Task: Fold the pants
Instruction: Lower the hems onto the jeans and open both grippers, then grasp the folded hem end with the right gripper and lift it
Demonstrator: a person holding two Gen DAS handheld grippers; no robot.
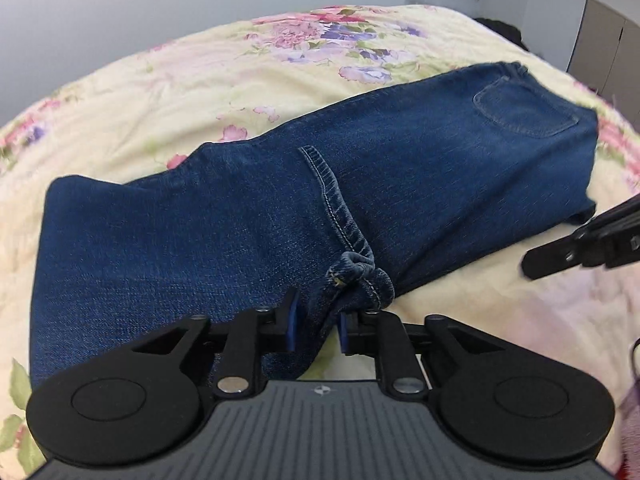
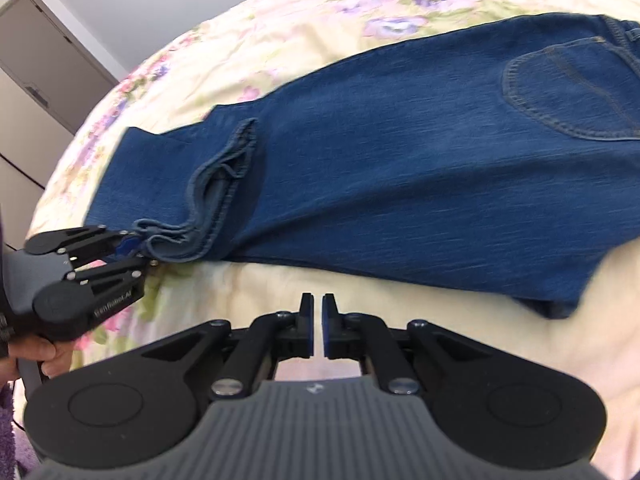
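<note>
Left gripper (image 1: 315,322): blue pads pinch the bunched hem of the pants (image 1: 280,216), at 6 o'clock in the left wrist view. Right gripper (image 2: 317,322): pads nearly pressed together, a thin gap between, nothing held, above the floral bedspread (image 2: 400,320). The pants lie on the bedspread from 9 to 2 o'clock, legs doubled back, back pocket (image 2: 568,92) uppermost at 2 o'clock.

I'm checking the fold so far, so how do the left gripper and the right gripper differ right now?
The left gripper is clamped on the jeans at the bunched hem, while the right gripper holds nothing. The left gripper's pads are kept apart by denim; the right gripper's pads are nearly together, over the floral bedspread beside the jeans. Both have black fingers with blue pads.
</note>
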